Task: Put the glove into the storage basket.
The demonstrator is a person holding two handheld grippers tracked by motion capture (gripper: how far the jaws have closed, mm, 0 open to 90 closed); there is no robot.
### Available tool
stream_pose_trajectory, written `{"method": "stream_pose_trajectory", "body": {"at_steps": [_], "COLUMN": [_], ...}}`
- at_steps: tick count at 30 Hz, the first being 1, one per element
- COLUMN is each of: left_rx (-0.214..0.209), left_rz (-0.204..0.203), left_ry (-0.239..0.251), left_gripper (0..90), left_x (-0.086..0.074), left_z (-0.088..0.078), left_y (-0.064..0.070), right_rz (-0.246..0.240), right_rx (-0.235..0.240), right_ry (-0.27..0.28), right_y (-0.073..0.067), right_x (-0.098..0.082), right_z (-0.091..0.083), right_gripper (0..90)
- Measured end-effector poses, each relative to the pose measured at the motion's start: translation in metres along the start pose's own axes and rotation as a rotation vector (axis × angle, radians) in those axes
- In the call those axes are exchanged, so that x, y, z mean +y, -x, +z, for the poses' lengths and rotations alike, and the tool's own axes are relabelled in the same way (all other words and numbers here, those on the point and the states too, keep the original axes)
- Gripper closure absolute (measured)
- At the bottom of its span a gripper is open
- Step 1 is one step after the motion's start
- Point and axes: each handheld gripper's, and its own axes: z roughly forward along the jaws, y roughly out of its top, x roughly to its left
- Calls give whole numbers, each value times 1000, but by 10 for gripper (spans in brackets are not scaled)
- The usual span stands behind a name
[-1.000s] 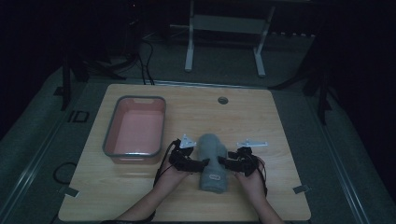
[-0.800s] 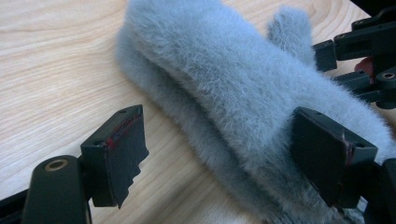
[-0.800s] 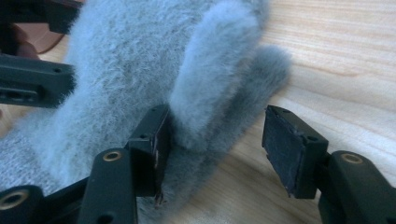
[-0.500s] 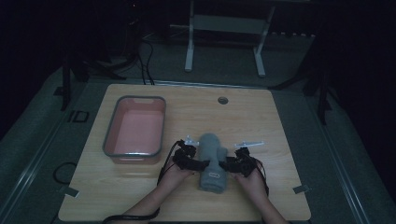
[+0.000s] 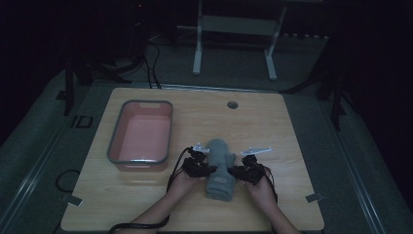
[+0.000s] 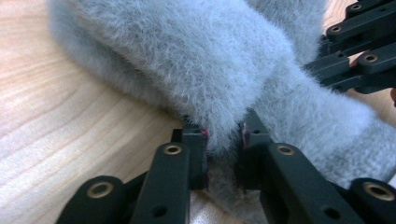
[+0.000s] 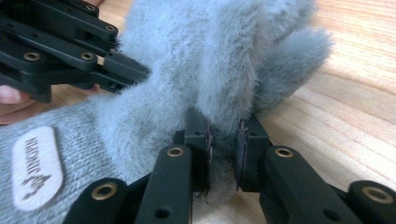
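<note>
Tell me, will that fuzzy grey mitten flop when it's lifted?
Probably yes. The grey mitten looks like soft fleece, and it bunches where the left gripper and right gripper pinch its sides. It likely sags between them, seems light, and shouldn't slip.

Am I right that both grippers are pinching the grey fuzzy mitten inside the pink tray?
Not quite. Both the left gripper and right gripper are pinching the grey fuzzy mitten, but it lies on the wooden table, right of the pink tray. The high view shows it.
</note>
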Motion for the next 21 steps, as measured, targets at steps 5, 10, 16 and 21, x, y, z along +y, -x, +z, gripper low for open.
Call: {"method": "stream_pose_trajectory", "body": {"at_steps": [5, 10, 16, 21], "left_rx": [-12, -15, -10, 6], "left_rz": [-4, 2, 24, 56], "left_ry": [13, 30, 64, 90], "left_gripper": [816, 822, 823, 824], "left_x": [4, 12, 26, 42], "left_z": [-6, -16, -32, -50], "left_y": [0, 1, 7, 10], "right_rz": [16, 27, 33, 18], "right_rx": [24, 43, 71, 75], "right_ry": [37, 70, 117, 163], "right_y": [-1, -3, -6, -13], "right_x": [2, 9, 21, 37], "right_z": [-8, -15, -29, -43], "right_gripper": [808, 813, 816, 816]}}
